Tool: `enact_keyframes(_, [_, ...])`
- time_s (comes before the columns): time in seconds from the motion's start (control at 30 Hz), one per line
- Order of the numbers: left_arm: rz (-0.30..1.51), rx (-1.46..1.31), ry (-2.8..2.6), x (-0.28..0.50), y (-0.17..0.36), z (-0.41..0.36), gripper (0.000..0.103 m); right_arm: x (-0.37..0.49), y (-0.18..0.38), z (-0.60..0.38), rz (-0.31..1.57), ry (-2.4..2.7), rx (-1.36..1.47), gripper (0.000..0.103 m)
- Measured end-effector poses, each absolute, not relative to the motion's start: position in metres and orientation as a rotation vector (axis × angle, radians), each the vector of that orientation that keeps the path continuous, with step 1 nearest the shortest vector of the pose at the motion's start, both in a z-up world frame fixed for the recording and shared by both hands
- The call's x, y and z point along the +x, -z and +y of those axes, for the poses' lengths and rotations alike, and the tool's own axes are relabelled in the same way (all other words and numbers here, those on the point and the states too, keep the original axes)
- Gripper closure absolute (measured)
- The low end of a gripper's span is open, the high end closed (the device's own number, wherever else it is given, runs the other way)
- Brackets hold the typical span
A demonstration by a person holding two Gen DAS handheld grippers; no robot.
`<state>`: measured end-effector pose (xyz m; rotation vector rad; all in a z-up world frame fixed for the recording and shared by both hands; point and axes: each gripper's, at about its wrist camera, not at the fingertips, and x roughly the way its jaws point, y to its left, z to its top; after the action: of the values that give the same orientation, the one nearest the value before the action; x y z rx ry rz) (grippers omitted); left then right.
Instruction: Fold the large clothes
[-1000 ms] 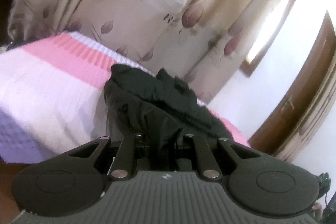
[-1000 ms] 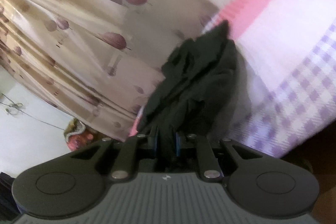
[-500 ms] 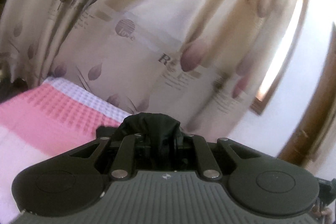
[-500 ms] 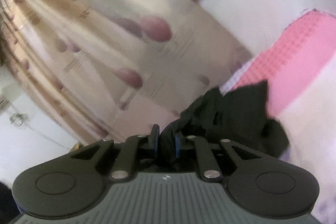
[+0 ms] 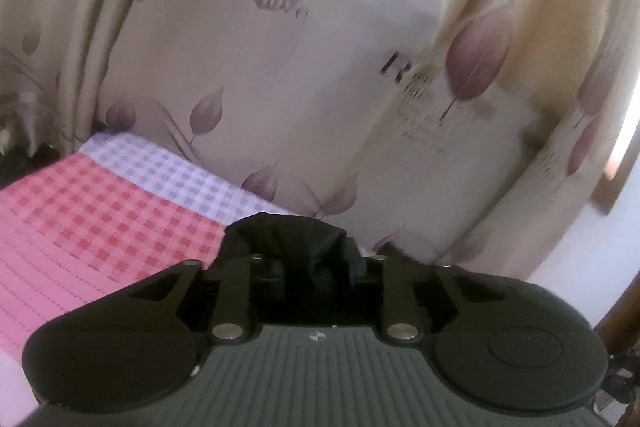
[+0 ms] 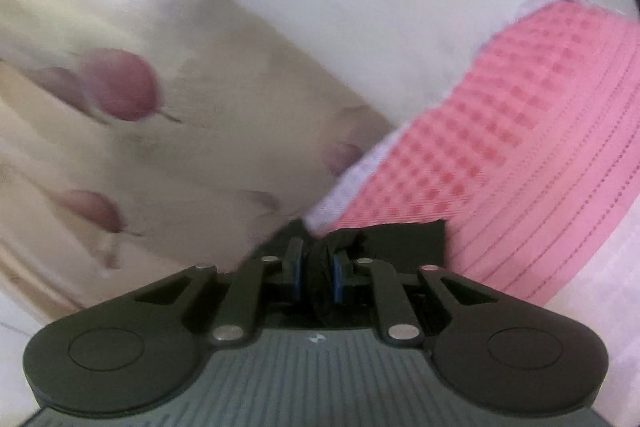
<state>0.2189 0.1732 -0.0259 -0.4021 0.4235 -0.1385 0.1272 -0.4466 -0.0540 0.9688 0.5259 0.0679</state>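
now both left tongs (image 5: 308, 267) and right tongs (image 6: 318, 267) clenched on black garment (image 6: 400, 247)

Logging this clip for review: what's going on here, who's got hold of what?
A person with two handheld grippers is handling a black garment over a pink-and-lilac checked bedspread. The left gripper and right gripper are each clamped on bunched black cloth. Both point toward a leaf-print curtain. No fold can be seen; most of the garment is out of view.
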Motion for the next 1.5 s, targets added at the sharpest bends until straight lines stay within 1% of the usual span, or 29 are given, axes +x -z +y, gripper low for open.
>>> enact_keyframes(0.03, [0.436,-0.411,0.139,0.224,0.033,0.173,0.062,0.134,0.062,-0.446,0.533,-0.066,0.989,0.081])
enact_keyframes(0.07, [0.440,-0.416,0.138,0.226,0.037,0.173,0.055,0.138,0.071,-0.447,0.536,-0.062,1.028,0.079])
enact_keyframes(0.1, [0.441,-0.414,0.129,0.227,0.041,0.172,0.044,0.138,0.078,-0.449,0.527,-0.066,1.071,0.073])
enact_keyframes(0.13, [0.436,-0.405,0.110,0.226,0.044,0.172,0.035,0.138,0.082,-0.450,0.510,-0.069,1.102,0.066])
enact_keyframes(0.17, [0.416,-0.395,0.080,0.224,0.045,0.172,0.014,0.136,0.084,-0.449,0.487,-0.068,1.118,0.061])
enact_keyframes(0.2, [0.385,-0.387,0.042,0.221,0.045,0.171,0.002,0.132,0.082,-0.448,0.465,-0.060,1.113,0.045])
enact_keyframes(0.23, [0.340,-0.383,0.004,0.215,0.045,0.173,0.000,0.126,0.077,-0.446,0.444,-0.045,1.096,0.027])
enact_keyframes(0.27, [0.319,-0.381,-0.006,0.211,0.045,0.174,0.000,0.121,0.073,-0.445,0.418,-0.031,1.078,0.024])
enact_keyframes(0.33, [0.332,-0.395,0.021,0.210,0.043,0.176,0.001,0.116,0.062,-0.440,0.392,-0.035,1.024,0.024])
enact_keyframes(0.37, [0.340,-0.405,0.035,0.210,0.042,0.176,0.002,0.117,0.057,-0.435,0.400,-0.036,0.977,0.024])
enact_keyframes(0.43, [0.347,-0.397,0.085,0.209,0.041,0.168,0.008,0.121,0.041,-0.414,0.429,-0.050,0.807,0.025])
enact_keyframes(0.47, [0.356,-0.370,0.111,0.211,0.040,0.158,0.016,0.127,0.034,-0.399,0.455,-0.066,0.711,0.027])
enact_keyframes(0.5, [0.372,-0.336,0.136,0.214,0.040,0.145,0.026,0.135,0.029,-0.381,0.488,-0.081,0.606,0.041])
enact_keyframes(0.53, [0.388,-0.302,0.160,0.218,0.040,0.133,0.031,0.143,0.027,-0.366,0.520,-0.093,0.535,0.056])
enact_keyframes(0.57, [0.404,-0.263,0.185,0.223,0.040,0.118,0.038,0.153,0.027,-0.352,0.551,-0.109,0.481,0.061])
enact_keyframes(0.6, [0.413,-0.225,0.205,0.228,0.042,0.105,0.039,0.163,0.028,-0.337,0.575,-0.124,0.425,0.065])
enact_keyframes(0.73, [0.450,-0.100,0.221,0.262,0.052,0.072,0.039,0.199,0.036,-0.297,0.622,-0.106,0.211,0.066])
enact_keyframes(0.8, [0.499,-0.086,0.197,0.286,0.069,0.073,0.037,0.213,0.045,-0.292,0.637,-0.096,0.167,0.066])
enact_keyframes(0.87, [0.555,-0.093,0.132,0.303,0.090,0.082,0.039,0.224,0.060,-0.293,0.665,-0.071,0.139,0.068])
enact_keyframes(0.97, [0.548,-0.206,0.128,0.306,0.118,0.104,0.039,0.228,0.083,-0.304,0.680,-0.083,0.209,0.070])
enact_keyframes(1.1, [0.499,-0.230,0.144,0.296,0.133,0.109,0.039,0.226,0.097,-0.305,0.648,-0.084,0.213,0.070])
enact_keyframes(1.13, [0.500,-0.255,0.147,0.298,0.135,0.115,0.039,0.225,0.100,-0.306,0.640,-0.085,0.224,0.070])
enact_keyframes(1.2, [0.508,-0.306,0.147,0.301,0.132,0.120,0.046,0.225,0.105,-0.314,0.638,-0.094,0.272,0.070])
enact_keyframes(1.27, [0.511,-0.339,0.138,0.303,0.135,0.126,0.049,0.228,0.108,-0.320,0.644,-0.102,0.310,0.070])
enact_keyframes(1.5, [0.555,-0.385,0.135,0.309,0.137,0.134,0.049,0.230,0.108,-0.322,0.668,-0.106,0.315,0.070])
